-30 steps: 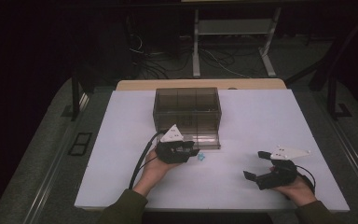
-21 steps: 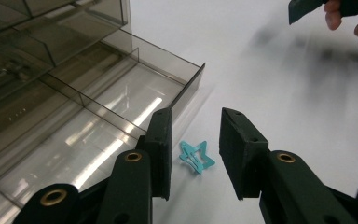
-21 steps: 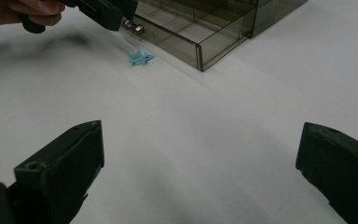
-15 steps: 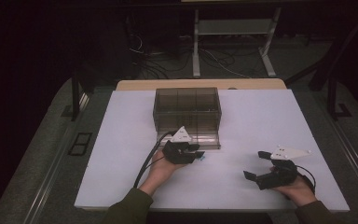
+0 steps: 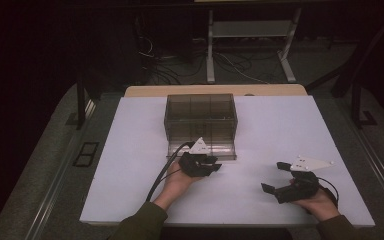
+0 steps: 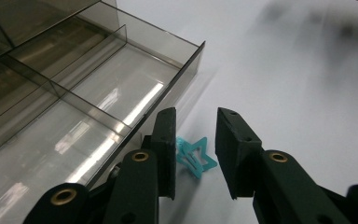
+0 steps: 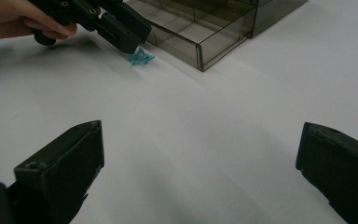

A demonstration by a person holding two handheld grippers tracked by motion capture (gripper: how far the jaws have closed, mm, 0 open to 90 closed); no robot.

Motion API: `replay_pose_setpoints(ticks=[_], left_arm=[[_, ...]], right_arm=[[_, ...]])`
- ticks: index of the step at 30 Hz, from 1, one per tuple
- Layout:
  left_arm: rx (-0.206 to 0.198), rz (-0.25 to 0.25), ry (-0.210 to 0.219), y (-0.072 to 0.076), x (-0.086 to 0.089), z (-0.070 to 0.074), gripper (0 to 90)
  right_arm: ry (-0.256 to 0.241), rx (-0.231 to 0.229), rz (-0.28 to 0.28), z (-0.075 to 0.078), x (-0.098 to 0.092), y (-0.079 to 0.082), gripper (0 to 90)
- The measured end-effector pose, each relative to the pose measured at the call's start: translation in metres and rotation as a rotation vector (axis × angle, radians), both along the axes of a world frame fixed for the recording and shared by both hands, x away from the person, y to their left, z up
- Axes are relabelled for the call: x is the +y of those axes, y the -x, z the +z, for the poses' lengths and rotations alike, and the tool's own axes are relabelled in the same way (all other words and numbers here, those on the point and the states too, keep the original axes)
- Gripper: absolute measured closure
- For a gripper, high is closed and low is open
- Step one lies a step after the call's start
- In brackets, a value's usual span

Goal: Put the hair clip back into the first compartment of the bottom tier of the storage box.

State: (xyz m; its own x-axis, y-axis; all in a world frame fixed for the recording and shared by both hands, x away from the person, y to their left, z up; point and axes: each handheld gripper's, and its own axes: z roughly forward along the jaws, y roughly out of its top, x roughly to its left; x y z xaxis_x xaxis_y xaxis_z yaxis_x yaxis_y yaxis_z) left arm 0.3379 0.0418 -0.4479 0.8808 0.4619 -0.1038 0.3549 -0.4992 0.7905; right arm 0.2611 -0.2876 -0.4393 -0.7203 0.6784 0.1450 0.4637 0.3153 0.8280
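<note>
A small teal star-shaped hair clip point(image 6: 194, 159) lies flat on the white table point(image 5: 130, 150), just off the front right corner of a smoky clear drawer point(image 6: 98, 100). My left gripper point(image 6: 196, 135) is open, with one jaw on each side of the clip and a gap to both. In the high view the left gripper point(image 5: 211, 165) sits at the drawer's front edge. The right gripper view shows the clip point(image 7: 141, 57) under the left gripper's tips point(image 7: 123, 32). My right gripper point(image 5: 275, 176) rests near the table's front right, wide open point(image 7: 200, 149) and holding nothing.
A smoky clear organizer box point(image 5: 200, 112) stands mid-table with its bottom drawer point(image 5: 202, 146) pulled out toward me, its compartments bare. The drawer's corner point(image 7: 200, 51) is close beside the clip. White table lies between the two grippers.
My left gripper has slid right and slightly forward along the drawer front, coming down over the teal clip that lay to its right. The right gripper has stayed put.
</note>
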Motion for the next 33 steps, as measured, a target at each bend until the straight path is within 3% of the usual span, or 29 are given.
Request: replay_pose_setpoints(ticks=[8,28,33], left_arm=[[0.005,0.001,-0.028,-0.0012,0.0000,-0.0028,69.6],[0.018,-0.005,-0.048,-0.0025,-0.0046,-0.0090,70.0],[0.012,-0.023,-0.055,-0.0009,-0.0067,-0.0090,75.3]], right_arm=[[0.000,0.001,0.001,0.0000,0.0001,0.0002,0.4],[0.001,0.002,0.002,0.0001,0.0005,0.0003,0.4],[0.002,0.000,0.004,0.0001,0.0007,0.0002,0.4]])
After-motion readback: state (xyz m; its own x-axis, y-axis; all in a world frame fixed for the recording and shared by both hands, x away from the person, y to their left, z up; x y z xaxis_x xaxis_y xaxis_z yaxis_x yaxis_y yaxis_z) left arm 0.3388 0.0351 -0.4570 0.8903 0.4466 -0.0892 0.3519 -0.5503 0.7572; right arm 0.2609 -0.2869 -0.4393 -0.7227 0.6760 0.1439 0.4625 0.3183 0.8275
